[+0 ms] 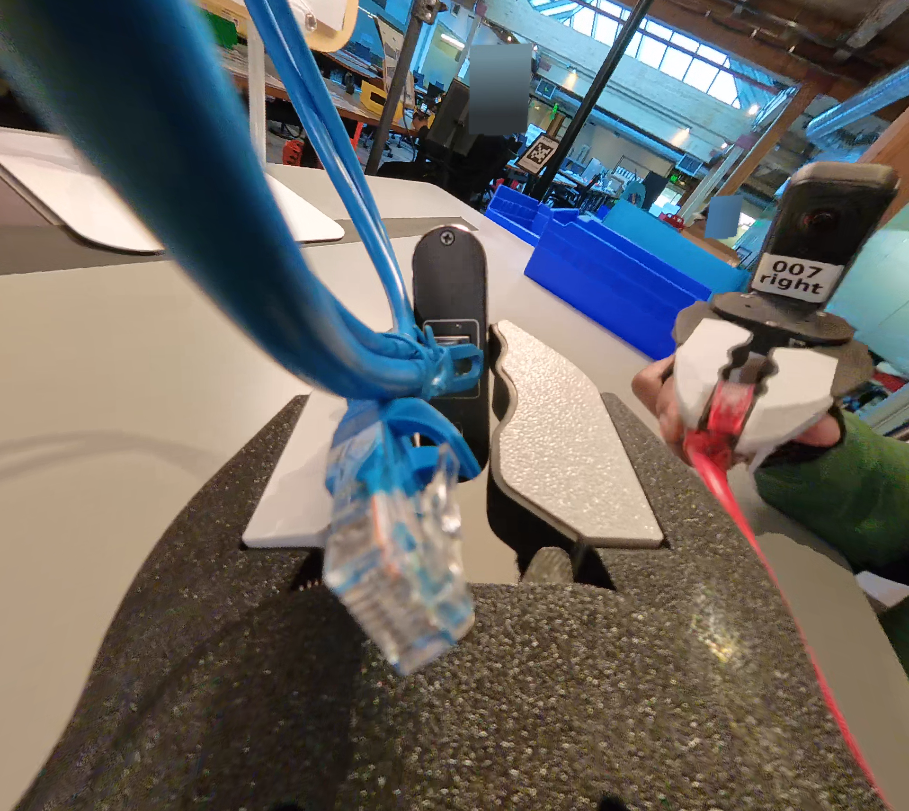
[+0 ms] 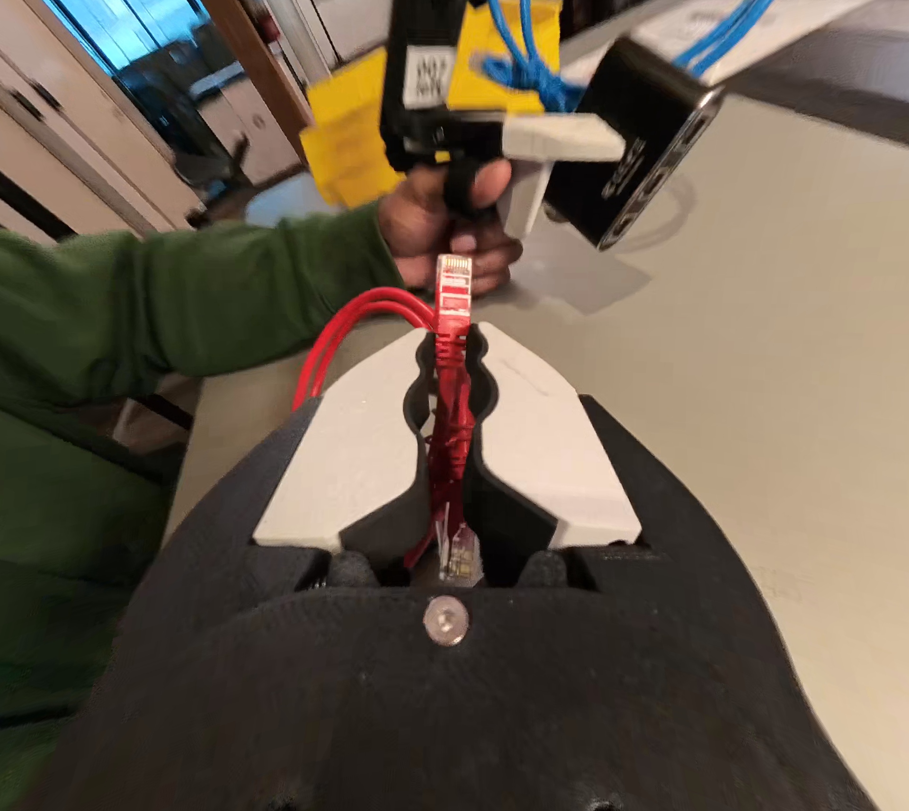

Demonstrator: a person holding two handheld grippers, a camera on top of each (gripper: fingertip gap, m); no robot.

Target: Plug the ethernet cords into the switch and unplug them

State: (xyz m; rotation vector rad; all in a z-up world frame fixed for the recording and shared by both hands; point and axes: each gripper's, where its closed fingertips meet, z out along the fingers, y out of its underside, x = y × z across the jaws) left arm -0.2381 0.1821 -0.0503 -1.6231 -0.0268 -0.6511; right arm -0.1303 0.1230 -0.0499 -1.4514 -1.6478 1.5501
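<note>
- Progress, as we judge it: neither cord we hold is plugged in, and the red plug is about to meet a port.
- Our left gripper (image 1: 484,399) is clenched on the black network switch (image 1: 450,295), holding it above the desk (image 1: 123,369); the right wrist view shows the switch tilted in that grip.
- A bundle of blue ethernet cords (image 1: 275,271) hangs across the switch, and one loose clear plug (image 1: 398,556) dangles close to the camera.
- Our right gripper (image 2: 451,335) is clamped on the red ethernet cord (image 2: 450,394), its plug (image 2: 453,283) poking past the fingertips.
- The switch's port face (image 2: 659,177) sits ahead and right of that plug, apart from it.
</note>
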